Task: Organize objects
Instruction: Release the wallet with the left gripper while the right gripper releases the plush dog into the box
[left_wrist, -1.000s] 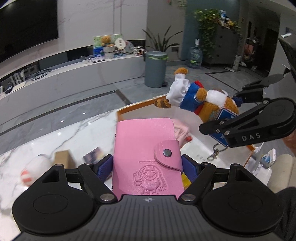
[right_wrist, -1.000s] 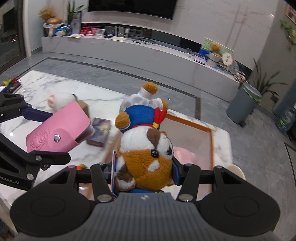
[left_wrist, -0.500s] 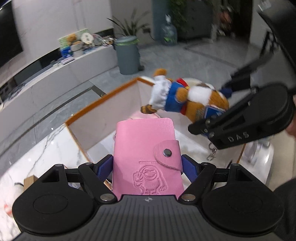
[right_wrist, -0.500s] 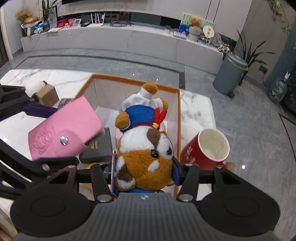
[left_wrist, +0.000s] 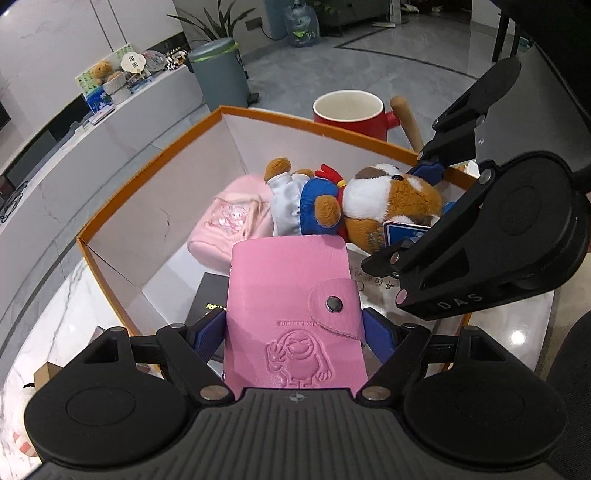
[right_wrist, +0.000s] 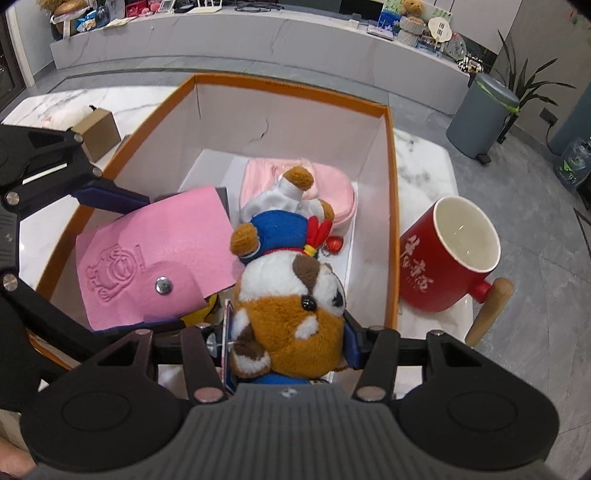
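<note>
Over an orange-rimmed box (right_wrist: 391, 192), left gripper (left_wrist: 294, 326) clamps pink wallet (left_wrist: 291, 314), right gripper (right_wrist: 286, 343) plush dog (right_wrist: 291, 314).

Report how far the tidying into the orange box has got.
Done: a pink pouch and a black box already lie inside the orange-rimmed box. In hand: the left tongs grip a pink wallet and the right tongs grip a plush dog, both above the box, unreleased. Left: the red mug and small cardboard box sit outside.
</note>
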